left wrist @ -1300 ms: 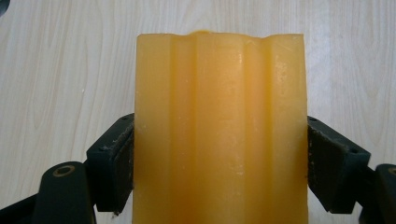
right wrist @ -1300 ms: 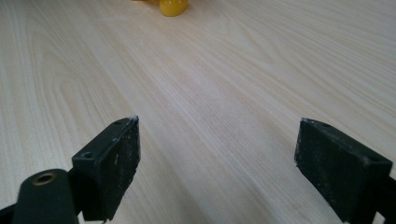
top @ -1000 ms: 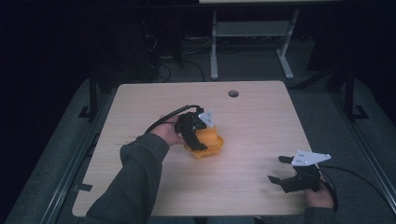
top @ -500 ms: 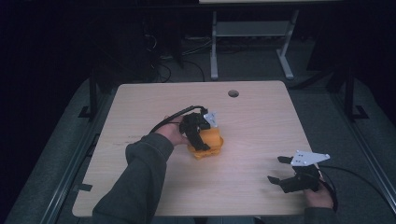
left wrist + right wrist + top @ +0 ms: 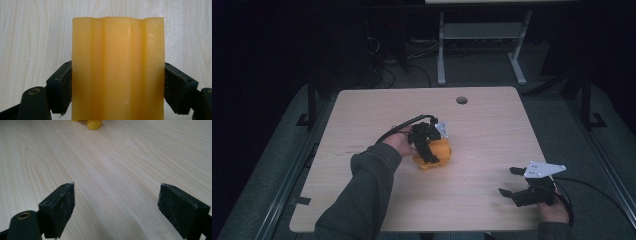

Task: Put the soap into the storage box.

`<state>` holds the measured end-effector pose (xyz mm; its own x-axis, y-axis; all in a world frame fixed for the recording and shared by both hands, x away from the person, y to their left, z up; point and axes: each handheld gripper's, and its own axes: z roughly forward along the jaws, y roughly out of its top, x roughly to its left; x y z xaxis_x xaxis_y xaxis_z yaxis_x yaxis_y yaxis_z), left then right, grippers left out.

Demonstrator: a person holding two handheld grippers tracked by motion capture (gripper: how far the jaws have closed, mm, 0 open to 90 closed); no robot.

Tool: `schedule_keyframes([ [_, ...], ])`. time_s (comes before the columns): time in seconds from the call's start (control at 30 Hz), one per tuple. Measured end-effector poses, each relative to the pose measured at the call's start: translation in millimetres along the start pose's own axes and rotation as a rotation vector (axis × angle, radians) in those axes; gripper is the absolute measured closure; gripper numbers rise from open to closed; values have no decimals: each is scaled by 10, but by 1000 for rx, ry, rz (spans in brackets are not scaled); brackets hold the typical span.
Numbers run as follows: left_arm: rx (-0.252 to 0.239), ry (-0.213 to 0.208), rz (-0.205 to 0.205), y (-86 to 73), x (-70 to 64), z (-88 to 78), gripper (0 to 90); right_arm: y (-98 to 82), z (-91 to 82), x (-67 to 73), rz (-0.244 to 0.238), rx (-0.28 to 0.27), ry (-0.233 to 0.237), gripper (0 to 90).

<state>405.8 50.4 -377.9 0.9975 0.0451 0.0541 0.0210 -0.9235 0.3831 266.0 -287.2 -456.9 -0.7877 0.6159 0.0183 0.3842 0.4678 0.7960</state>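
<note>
1. The left gripper (image 5: 117,82) had its two black jaws pressed flat on the two sides of the orange block (image 5: 118,67). One jaw was on each side, and both touched it, so the block was clamped.

2. In the left gripper view the block ran straight away from the gripper. Its long way pointed forward, out past the jaw tips. Grooves ran along its top the same way.

3. From above, the left gripper (image 5: 426,140) sat on top of the orange block (image 5: 438,155), and the block looked to be resting on the table (image 5: 362,125). The block was near the middle of the table, a bit toward the person's left hand (image 5: 399,145).

4. The right gripper (image 5: 517,182) was well apart from the block, near the table edge on the person's side. Its jaws stood wide apart with nothing between them.

5. In the right gripper view, the right gripper (image 5: 116,202) pointed across bare wood. A small bit of the orange block (image 5: 94,124) showed far off, at the top, a little to the left of where the jaws pointed.

6. So the left gripper was the one at the block. I think the next move would be its job, lifting or sliding the block along its long way.
</note>
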Motion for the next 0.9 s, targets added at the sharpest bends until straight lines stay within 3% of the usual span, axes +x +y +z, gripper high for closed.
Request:
schedule_keyframes([
  [0.17, 38, -13, -12, -13, 26, 61, 208, -5, -12, -7, 2, -5, -5, 137],
  [0.47, 32, -32, -17, -25, 67, 78, 207, -5, -11, -7, 3, -3, -6, 137],
  [0.77, 48, -61, 28, -9, 135, 82, 206, -3, -7, -5, 2, 0, -6, 137],
  [0.9, 39, -70, 19, -13, 165, 89, 206, -7, -7, -10, 5, 1, -7, 137],
])
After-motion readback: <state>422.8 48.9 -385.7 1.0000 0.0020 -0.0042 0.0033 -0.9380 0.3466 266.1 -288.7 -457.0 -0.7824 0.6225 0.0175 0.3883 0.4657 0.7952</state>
